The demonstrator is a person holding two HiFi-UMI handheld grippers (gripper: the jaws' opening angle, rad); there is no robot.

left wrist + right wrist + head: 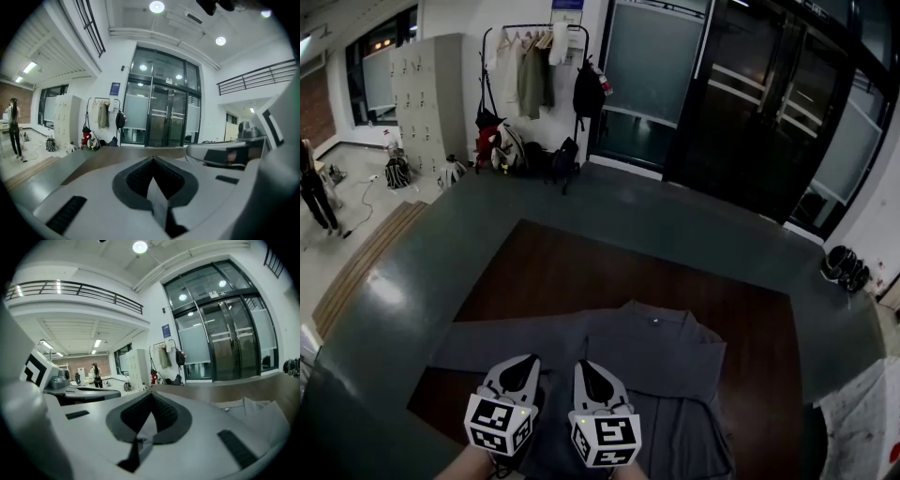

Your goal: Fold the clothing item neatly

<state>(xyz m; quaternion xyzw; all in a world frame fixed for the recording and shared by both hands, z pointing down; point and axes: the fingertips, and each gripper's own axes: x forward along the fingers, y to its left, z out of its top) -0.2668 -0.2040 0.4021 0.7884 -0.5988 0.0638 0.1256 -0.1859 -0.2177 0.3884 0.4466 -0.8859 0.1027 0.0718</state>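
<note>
A grey long-sleeved garment [647, 352] lies spread on the dark brown table [581, 272], with one sleeve stretched out to the left. My two grippers hang side by side over its near edge. The left gripper [519, 364] is shut, and in the left gripper view [152, 161] a thin fold of grey cloth [157, 194] is pinched between its pads. The right gripper [592, 367] is shut too, and the right gripper view [151, 397] shows a sliver of the same cloth [143, 427] caught between its pads. More of the garment [253, 411] lies beyond it to the right.
A grey floor surrounds the table. At the back stand a coat rack [534, 66] with hanging clothes and bags, pale lockers [427, 94] and dark glass doors [750, 94]. A person [314, 187] stands far off at the left. Shoes [844, 267] lie at the right.
</note>
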